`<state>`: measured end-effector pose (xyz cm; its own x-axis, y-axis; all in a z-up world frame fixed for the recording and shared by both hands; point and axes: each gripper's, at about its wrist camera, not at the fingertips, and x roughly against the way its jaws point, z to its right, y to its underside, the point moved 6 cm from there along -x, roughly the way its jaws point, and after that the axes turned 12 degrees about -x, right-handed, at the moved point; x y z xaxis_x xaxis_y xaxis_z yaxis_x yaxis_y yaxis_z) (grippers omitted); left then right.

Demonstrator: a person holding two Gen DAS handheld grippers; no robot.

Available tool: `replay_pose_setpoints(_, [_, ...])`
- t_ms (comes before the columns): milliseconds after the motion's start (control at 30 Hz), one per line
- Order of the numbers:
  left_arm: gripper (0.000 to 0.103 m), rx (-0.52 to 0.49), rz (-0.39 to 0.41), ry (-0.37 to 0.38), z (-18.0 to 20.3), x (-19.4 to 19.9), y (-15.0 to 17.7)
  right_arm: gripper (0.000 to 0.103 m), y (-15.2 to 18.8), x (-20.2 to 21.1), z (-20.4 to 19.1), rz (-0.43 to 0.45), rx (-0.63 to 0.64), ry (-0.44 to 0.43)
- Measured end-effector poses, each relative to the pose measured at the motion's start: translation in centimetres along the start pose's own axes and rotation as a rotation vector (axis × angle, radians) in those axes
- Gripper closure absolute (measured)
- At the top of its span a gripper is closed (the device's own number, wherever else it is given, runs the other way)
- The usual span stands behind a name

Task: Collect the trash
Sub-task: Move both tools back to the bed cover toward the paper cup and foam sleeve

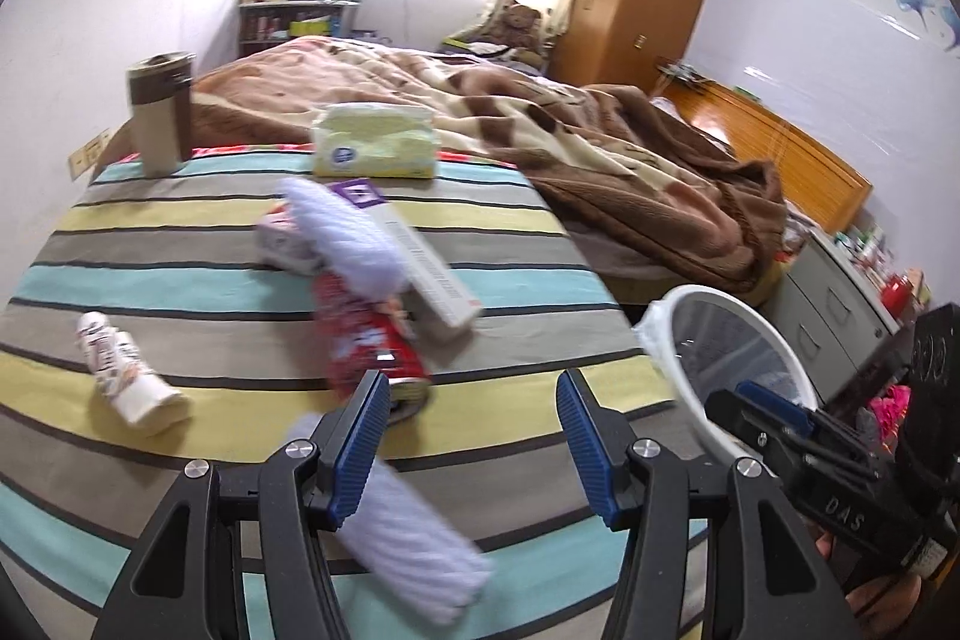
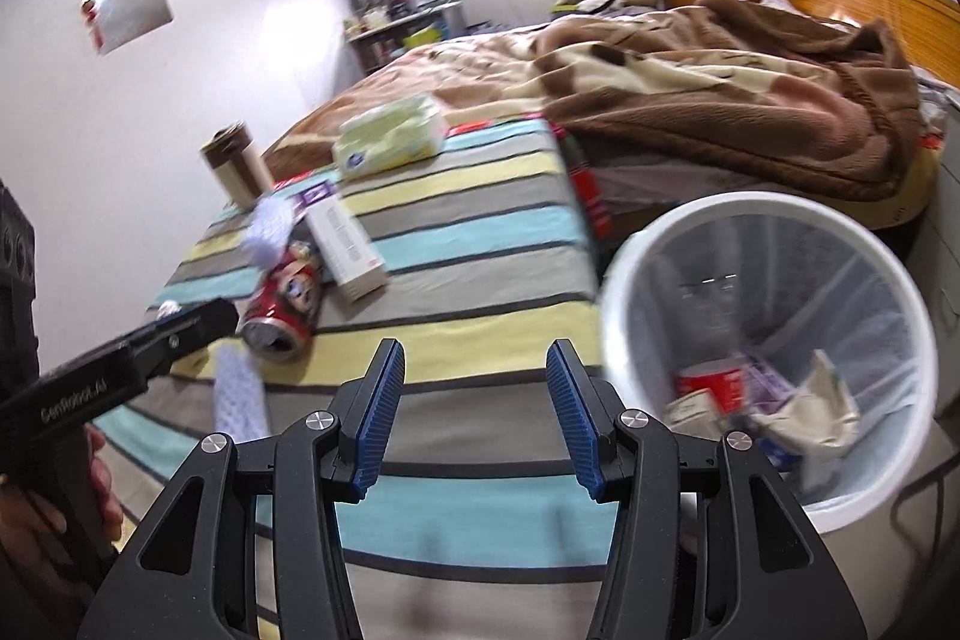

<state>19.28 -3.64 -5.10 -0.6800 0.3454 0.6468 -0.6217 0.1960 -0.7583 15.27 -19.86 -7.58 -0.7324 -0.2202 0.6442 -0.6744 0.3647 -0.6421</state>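
Beyond the left finger of the left gripper (image 1: 468,391), far to the left on the striped bed cover (image 1: 528,214), lies a small white plastic bottle with a brown printed label (image 1: 123,376) on its side. Further back stands a beige travel mug with a brown band and lid (image 1: 161,112), upright near the edge. Just ahead of the left finger tip lies a crushed red drink can (image 1: 372,346), its open end toward the camera, almost touching the blue ribbed pad (image 1: 360,451). Under this finger lies a pale lilac ribbed roll (image 1: 414,538), blurred, so I cannot tell its material. A second lilac roll (image 1: 348,238) rests behind the can, beside a long white cardboard box with a purple end (image 1: 420,262). Behind them sits a pale yellow tissue pack (image 1: 375,142). The fingers of this gripper are spread wide, with nothing between them.

To the right of the right finger stands a round white waste basket lined with a clear bag (image 1: 774,334), beside the bed edge. The right gripper (image 2: 474,388) hangs with its fingers also spread and holding nothing, the basket just to the right of its right finger. Inside the basket lie a red can (image 2: 714,385) and crumpled pale paper (image 2: 816,412). A brown and cream fleece blanket (image 2: 720,94) is heaped further back.
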Motion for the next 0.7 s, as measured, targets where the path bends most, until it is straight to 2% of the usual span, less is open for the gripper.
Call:
replay_pose_setpoints(433, [0.045, 0.104, -0.02, -0.144, -8.9, 1.5, 1.8, 0.052, 3.6, -2.8, -6.7, -0.113, 0.115, -0.105])
replay_pose_setpoints(567, [0.039, 0.15, -0.041, -0.184, -11.6, 1.6, 2.8, 0.052, 4.6, -3.4, -8.3, -0.143, 0.148, -0.133])
replay_pose_setpoints(700, [0.039, 0.194, -0.044, -0.202, -13.9, 1.7, 3.6, 0.052, 5.3, -4.0, -9.6, -0.165, 0.174, -0.138])
